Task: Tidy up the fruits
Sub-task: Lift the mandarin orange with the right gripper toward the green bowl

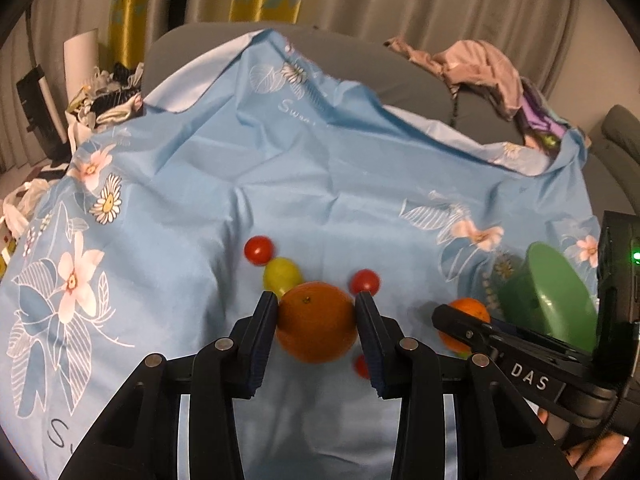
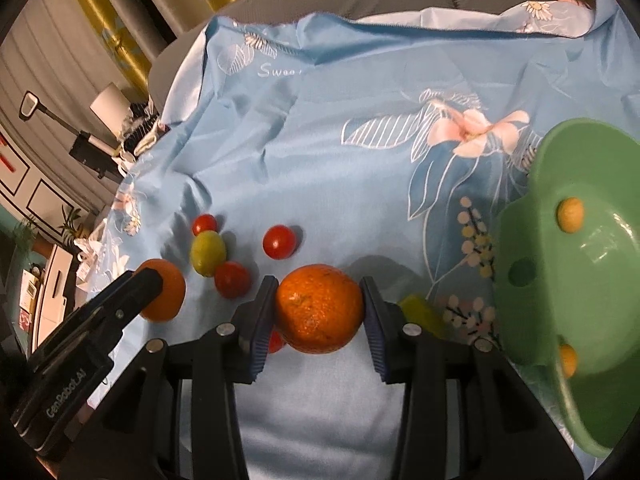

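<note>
Each claw grips an orange over the blue floral bedsheet (image 1: pixel 192 168): the left claw (image 1: pixel 316 312) closed on one orange (image 1: pixel 316 322), the right claw (image 2: pixel 319 304) on another orange (image 2: pixel 319 308), beside a green bowl (image 2: pixel 532 280) and scattered cherry tomatoes (image 2: pixel 279 242).

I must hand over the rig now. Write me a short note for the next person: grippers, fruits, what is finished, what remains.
Left gripper: fingers on both sides of an orange, touching it.
Right gripper: fingers likewise around a second orange.
Whether either orange is lifted off the blue floral cloth cannot be told.
Green bowl: on the right, holds two small yellow-orange fruits.
Done: only those two are in the bowl.
Left: both oranges, the red tomatoes, the green fruit and a yellow-green piece by the right fingers are all outside the bowl.
</note>
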Tool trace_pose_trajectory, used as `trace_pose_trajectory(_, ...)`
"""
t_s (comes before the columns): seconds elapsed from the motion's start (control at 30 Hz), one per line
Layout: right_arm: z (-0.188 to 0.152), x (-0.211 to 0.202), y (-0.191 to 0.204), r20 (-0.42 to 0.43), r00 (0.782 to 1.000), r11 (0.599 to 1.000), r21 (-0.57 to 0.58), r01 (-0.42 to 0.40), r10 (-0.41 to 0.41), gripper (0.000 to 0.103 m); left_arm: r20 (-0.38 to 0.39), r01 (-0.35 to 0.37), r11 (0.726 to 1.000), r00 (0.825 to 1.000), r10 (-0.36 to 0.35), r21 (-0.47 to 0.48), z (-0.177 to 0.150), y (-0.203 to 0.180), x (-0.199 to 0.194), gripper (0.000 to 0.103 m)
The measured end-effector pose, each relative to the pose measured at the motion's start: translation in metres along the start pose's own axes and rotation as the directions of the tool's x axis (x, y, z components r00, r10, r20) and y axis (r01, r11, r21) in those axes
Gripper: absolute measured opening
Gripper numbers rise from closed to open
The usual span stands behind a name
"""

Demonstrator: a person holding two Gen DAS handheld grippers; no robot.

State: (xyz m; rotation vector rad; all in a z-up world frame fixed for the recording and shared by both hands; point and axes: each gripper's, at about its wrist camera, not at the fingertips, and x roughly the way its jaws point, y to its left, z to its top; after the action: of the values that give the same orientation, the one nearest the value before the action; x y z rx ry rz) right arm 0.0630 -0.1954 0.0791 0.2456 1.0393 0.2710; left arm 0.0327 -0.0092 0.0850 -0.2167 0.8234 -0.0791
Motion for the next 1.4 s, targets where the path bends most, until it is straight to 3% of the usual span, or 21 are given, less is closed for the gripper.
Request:
trace_pose_trajectory(0.2,0.003,-0.022,0.001,0.064,0.998,1.000,0.004,-0.021,0.021,0.041,0.051,0.018,1.000,0.999,-0.019,0.021,0.003,-0.007,-0.018,0.040)
trace_pose_trajectory(0.4,0.005,-0.047,-0.001,0.133,0.991,1.000,0.006,-0.025,0.024,0.042,0.079,0.080,0.996,0.994,-0.082,0.029,0.005,-0.015,-0.034,0.040)
trace_pose_trajectory(0.83,0.007,-0.101,-0.027,0.283,0.959,0.997,0.061,-0.050,0.031,0.042,0.145,0.154,0.981,0.975,-0.171,0.116,0.010,-0.064,-0.060,0.040)
trace_pose_trajectory(1.13,0.003,-0.133,-0.068,0.362,0.931,0.989,0.148,-0.019,-0.036,0.042,0.130,0.215,0.961,0.962,-0.239,0.174,0.010,-0.118,-0.049,0.040)
trace_pose_trajectory(1.4,-0.004,-0.149,-0.107,0.364,0.912,0.969,0.222,0.112,-0.189,0.042,0.067,0.282,0.933,0.950,-0.304,0.223,0.005,-0.164,-0.031,0.040)
